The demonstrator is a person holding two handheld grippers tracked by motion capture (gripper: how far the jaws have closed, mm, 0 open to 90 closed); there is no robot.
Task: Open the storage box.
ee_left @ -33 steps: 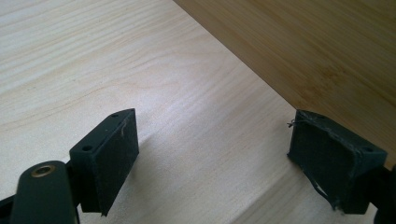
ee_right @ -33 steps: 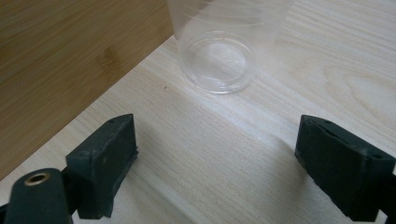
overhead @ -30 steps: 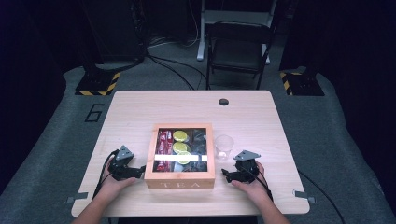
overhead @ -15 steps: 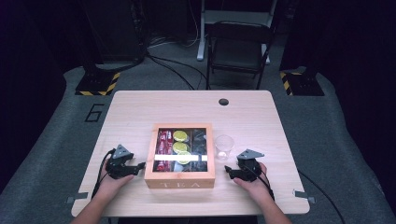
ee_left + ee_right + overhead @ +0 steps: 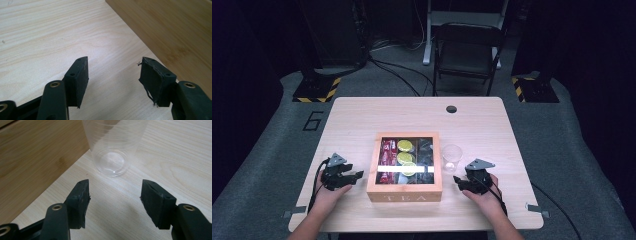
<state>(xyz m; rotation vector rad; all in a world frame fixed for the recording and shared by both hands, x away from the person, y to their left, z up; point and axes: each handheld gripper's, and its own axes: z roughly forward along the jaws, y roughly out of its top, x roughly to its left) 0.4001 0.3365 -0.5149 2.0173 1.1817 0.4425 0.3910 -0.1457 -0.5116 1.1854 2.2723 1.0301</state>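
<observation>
Flanking wooden box [image 5: 404, 190] lettered "TEA" | left tongs [image 5: 358, 174], right tongs [image 5: 458, 181]: half-open, closing, empty | clear cup [image 5: 452, 157] just ahead of right tongs

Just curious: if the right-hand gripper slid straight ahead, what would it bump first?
Probably the clear plastic cup, standing straight ahead of the right gripper; its open fingers hold nothing.

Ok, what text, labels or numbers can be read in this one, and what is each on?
"TEA": on the front wall of the wooden box on the table.
"6": marked on the grey floor mat left of the table.
Packets inside the box: any print is too small and blurred to read.
</observation>
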